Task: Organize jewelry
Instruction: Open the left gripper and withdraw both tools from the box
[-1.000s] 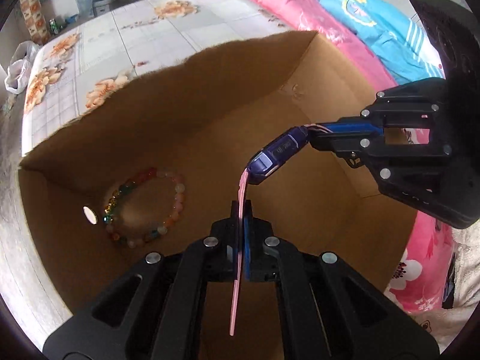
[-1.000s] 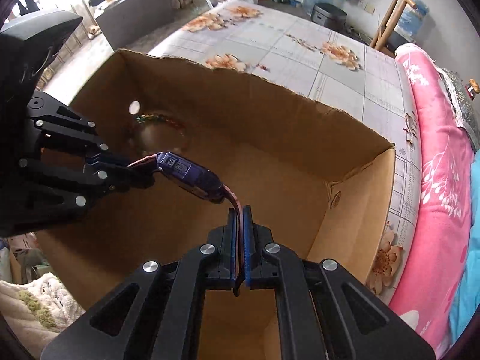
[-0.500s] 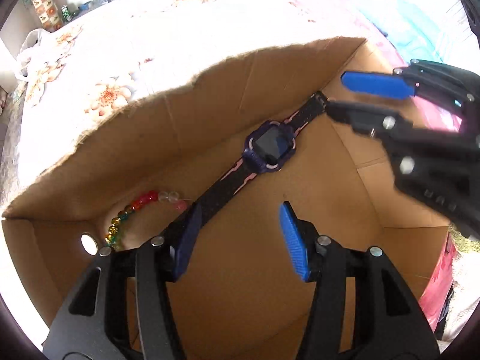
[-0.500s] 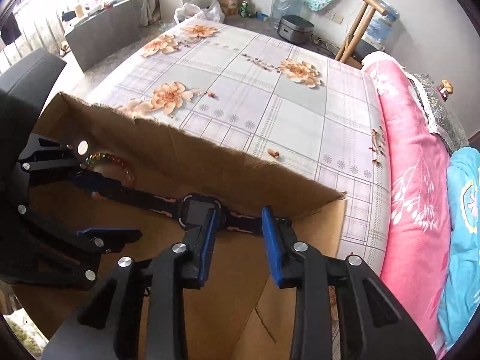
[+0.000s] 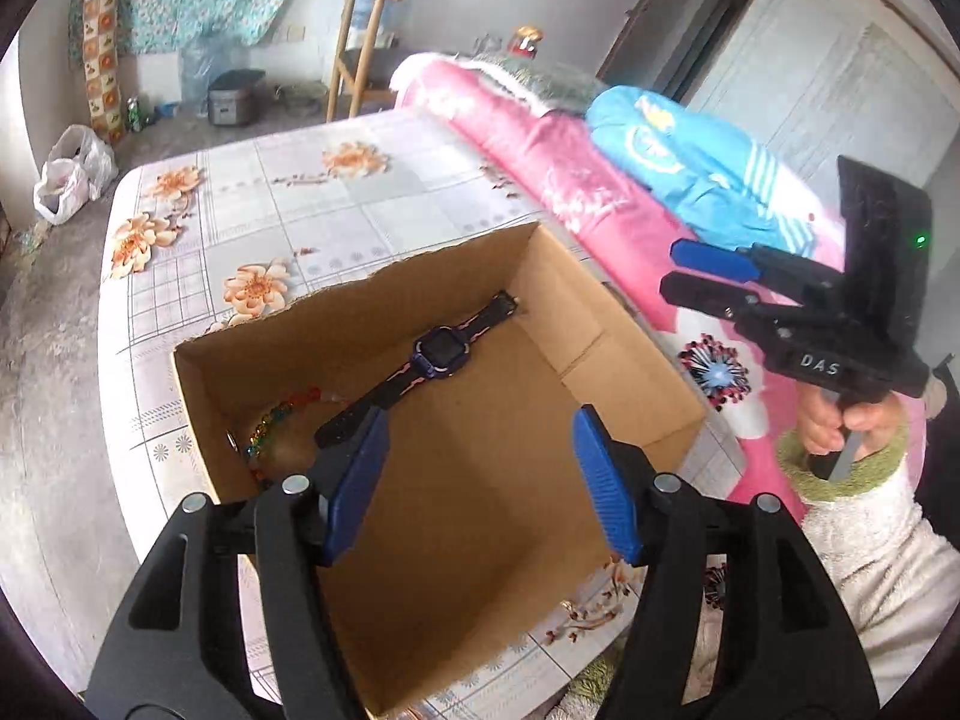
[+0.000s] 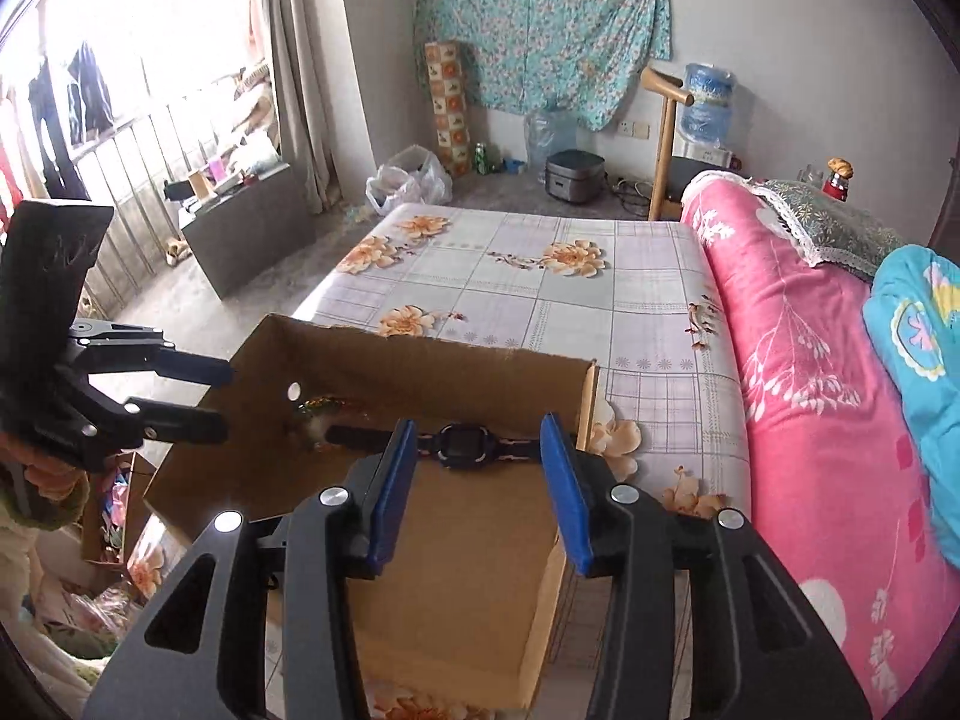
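Both tools have let go of the watch (image 5: 440, 355) and pulled up out of the box (image 5: 630, 360); their jaws have just been opening, with nothing between them. Left tool (image 5: 480, 480) and right tool (image 6: 477, 486) hang released above the box. Placing looks done; next comes fetching another piece. Purple-faced, dark-strapped, the watch lies flat along the box's far wall, one strap end over the bead bracelet (image 5: 273, 420).

Beyond the tongs, a flower-printed sheet (image 6: 522, 294) covers the bed, with a pink quilt (image 6: 804, 360) and blue bedding (image 6: 924, 324) to their right, a grey rice cooker (image 6: 573, 177) on the far floor, and a teal floral cloth (image 6: 540, 18) on the wall.
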Motion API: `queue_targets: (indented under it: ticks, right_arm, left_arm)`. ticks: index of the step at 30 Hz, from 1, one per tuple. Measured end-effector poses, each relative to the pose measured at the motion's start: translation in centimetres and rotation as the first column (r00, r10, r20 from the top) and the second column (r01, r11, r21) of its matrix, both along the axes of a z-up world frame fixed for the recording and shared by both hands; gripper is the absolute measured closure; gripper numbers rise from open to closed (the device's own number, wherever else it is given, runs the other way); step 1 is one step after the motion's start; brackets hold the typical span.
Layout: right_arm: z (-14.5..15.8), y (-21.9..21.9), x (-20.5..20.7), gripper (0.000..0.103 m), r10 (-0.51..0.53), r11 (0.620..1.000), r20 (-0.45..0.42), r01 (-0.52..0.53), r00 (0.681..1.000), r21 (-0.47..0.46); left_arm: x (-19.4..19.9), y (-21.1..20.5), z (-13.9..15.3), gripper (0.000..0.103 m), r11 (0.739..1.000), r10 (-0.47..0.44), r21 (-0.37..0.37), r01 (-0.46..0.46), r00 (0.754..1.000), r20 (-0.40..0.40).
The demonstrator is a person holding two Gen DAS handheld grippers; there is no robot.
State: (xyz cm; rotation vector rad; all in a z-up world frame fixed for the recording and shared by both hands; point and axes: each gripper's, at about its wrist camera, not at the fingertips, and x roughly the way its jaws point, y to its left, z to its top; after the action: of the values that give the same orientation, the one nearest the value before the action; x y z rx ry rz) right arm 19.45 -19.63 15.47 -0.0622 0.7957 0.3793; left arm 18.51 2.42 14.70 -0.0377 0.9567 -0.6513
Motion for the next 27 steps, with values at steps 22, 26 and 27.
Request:
queue_targets:
  ticks: [22, 26, 27]
  right_arm:
    - [-14.5, 2.6, -17.6, 0.019, -0.202, 0.979, -0.127, 0.196, 0.971, -0.062]
    - [-13.8, 3.5, -18.3, 0.007, -0.262, 0.955, -0.047, 0.252, 0.964, -0.159]
    - [-13.7, 3.9, -18.4, 0.007, -0.276, 0.943, -0.021, 0.266, 0.961, -0.197]
  left_arm:
    - [-14.0, -0.9, -15.2, 0.023, 0.973, 0.104, 0.204, -0.104, 0.995, 0.011]
    - [-13.8, -1.2, -16.3, 0.023, 0.961, 0.130, 0.244, -0.133, 0.991, 0.027]
    - [-13.7, -1.3, -16.6, 0.022, 0.955, 0.137, 0.260, -0.141, 0.990, 0.030]
